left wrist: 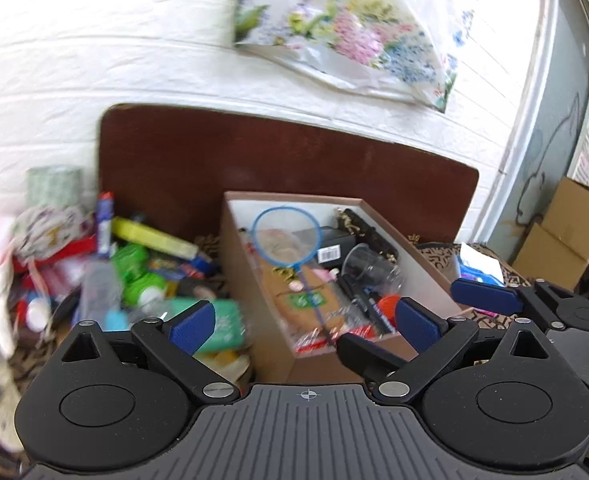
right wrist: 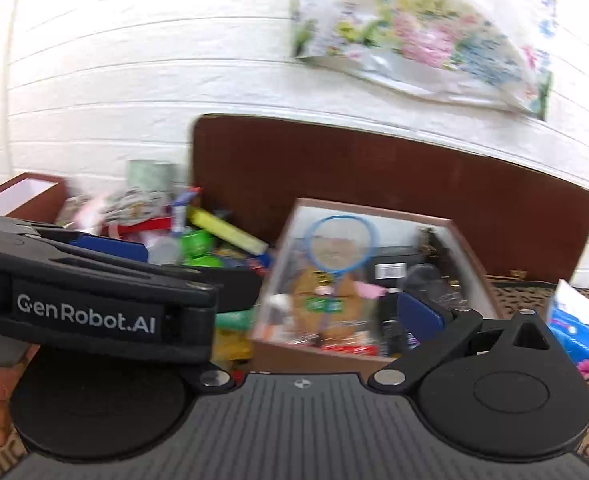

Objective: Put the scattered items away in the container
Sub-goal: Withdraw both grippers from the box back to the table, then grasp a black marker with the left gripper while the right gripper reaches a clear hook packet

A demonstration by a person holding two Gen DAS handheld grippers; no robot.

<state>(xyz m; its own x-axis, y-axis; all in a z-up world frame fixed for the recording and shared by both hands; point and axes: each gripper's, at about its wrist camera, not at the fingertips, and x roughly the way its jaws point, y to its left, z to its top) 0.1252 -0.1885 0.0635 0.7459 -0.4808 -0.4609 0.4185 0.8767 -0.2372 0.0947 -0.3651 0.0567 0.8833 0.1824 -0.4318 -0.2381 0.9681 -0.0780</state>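
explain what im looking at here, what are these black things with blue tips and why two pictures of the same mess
The black things are hand-held grippers, one in each of a person's hands, with blue pads on the fingers. Each carries a wide-angle camera looking forward along its fingers, so you get two pictures: one from the left gripper, one from the right gripper, whose left finger is hidden behind the other tool.

Both look at a brown box already holding a small blue net, a clear cup and snack packets. A pile of scattered items lies left of it, blurred.

The left gripper is open and holds nothing; the right seems empty too.
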